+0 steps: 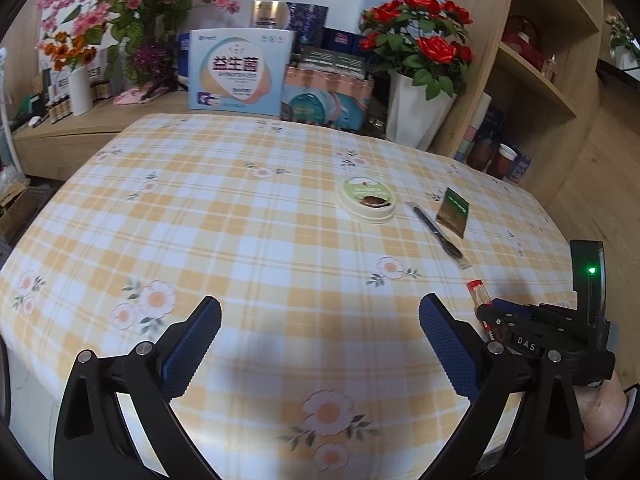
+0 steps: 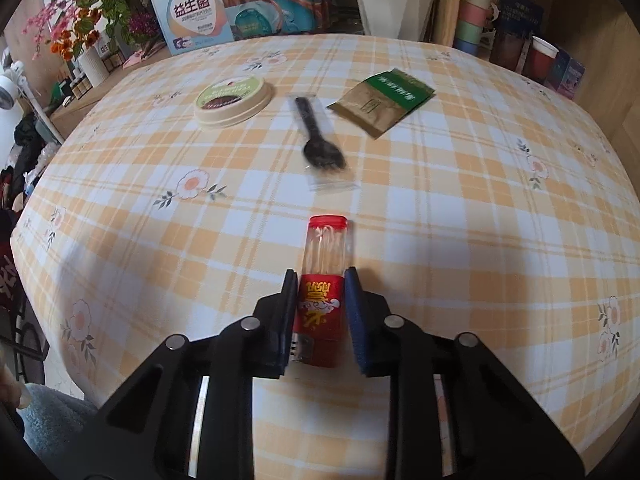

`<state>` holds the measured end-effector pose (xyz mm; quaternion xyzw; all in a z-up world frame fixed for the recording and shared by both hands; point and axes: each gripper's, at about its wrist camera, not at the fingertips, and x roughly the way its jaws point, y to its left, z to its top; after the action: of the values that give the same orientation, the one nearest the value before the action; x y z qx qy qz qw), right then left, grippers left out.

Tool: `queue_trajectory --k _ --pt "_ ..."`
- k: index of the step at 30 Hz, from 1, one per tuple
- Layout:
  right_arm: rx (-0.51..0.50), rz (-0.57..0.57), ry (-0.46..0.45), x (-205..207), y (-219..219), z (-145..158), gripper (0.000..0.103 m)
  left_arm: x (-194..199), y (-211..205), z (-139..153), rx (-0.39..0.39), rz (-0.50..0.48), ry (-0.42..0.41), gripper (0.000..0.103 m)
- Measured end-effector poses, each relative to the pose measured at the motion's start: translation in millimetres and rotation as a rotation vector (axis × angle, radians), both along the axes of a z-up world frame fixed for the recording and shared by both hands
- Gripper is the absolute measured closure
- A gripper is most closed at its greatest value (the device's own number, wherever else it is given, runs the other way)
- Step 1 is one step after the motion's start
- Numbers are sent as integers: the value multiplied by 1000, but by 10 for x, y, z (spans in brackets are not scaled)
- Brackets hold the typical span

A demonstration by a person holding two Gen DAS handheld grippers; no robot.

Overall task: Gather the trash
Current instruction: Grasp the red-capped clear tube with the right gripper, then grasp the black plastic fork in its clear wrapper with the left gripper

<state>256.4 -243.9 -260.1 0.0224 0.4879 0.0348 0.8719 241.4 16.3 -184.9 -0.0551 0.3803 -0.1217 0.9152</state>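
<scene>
My right gripper (image 2: 320,280) is shut on a red-capped clear tube with a red label (image 2: 324,276), held low over the checked tablecloth (image 2: 480,220). The tube (image 1: 478,294) and the right gripper (image 1: 496,308) also show at the right of the left wrist view. Beyond lie a black plastic fork in a clear wrapper (image 2: 320,140), a brown and green sachet (image 2: 382,102) and a round cream lid with a green label (image 2: 232,98). My left gripper (image 1: 320,320) is open and empty above the tablecloth near the front edge. The lid (image 1: 366,198), fork (image 1: 436,232) and sachet (image 1: 454,212) lie ahead to its right.
Behind the table stand a blue and white box (image 1: 240,72), a pack of cans (image 1: 328,92), a white pot of red roses (image 1: 416,76) and pink flowers (image 1: 120,4). A wooden shelf unit (image 1: 540,60) rises at the right.
</scene>
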Motion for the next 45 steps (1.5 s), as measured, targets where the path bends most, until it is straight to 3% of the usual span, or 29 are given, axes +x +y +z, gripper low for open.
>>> queue_trajectory --k 9,17,19,26,31,33,34,36,38,45 --pt "21 -100 -53 -4 -711 155 77 627 -1017 -136 -6 -133 58 8" --pt "72 -179 -75 -101 -1162 208 77 1149 -1792 -439 55 -182 158 45" --pt "85 -188 -85 -124 -1231 244 77 1234 -1897 -504 58 -189 171 49" --pt "106 -201 -104 -184 -1349 311 77 1430 -2035 -639 142 -136 180 52" --pt "108 -211 -102 -213 -1373 315 77 1490 -2214 -673 254 -138 149 51" --pt "110 -215 -100 -229 -1379 312 77 1484 -2254 -658 262 -156 142 67" --pt "112 -217 -99 -240 -1379 312 77 1469 -2268 -645 276 -170 146 83" --pt "113 -218 -100 -262 -1374 321 77 1415 -2283 -635 306 -200 140 90" --pt "114 -216 -105 -283 -1355 340 77 1328 -2202 -628 289 -219 138 93" --pt "135 -211 -124 -420 -1287 407 77 945 -1677 -427 120 -231 131 94"
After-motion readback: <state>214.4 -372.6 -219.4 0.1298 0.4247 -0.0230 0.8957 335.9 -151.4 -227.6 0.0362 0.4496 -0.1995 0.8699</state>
